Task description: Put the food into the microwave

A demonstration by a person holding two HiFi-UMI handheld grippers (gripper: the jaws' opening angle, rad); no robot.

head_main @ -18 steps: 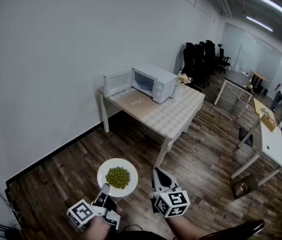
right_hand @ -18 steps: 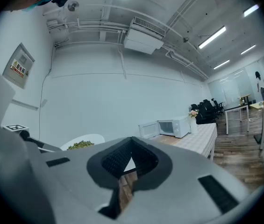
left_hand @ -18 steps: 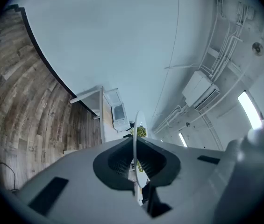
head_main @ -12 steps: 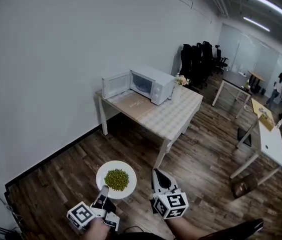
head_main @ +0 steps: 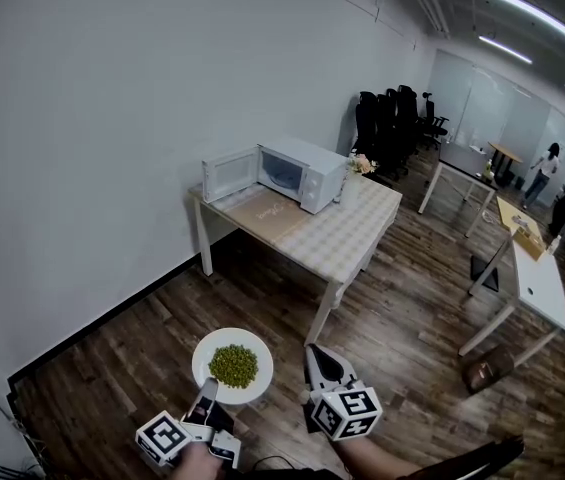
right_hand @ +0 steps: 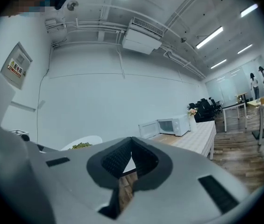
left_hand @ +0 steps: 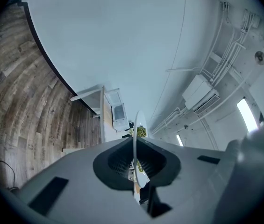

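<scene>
Risk: plate [head_main: 205,348] is gripped at its rim only, so it could be tipped or slip on the walk & peas [head_main: 234,365] spilled. Microwave [head_main: 302,173], door open, is seen well off at 1 o'clock on table [head_main: 342,233]. L gripper [head_main: 206,392] is clamped nearly closed on the plate's 6 o'clock edge. R gripper [head_main: 320,360] is pinched together, nothing held.

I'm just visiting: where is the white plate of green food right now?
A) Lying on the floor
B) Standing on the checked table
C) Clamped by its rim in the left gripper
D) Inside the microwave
C: the left gripper is shut on the rim of the plate, held out above the wooden floor, well short of the microwave that stands open on the table.
</scene>
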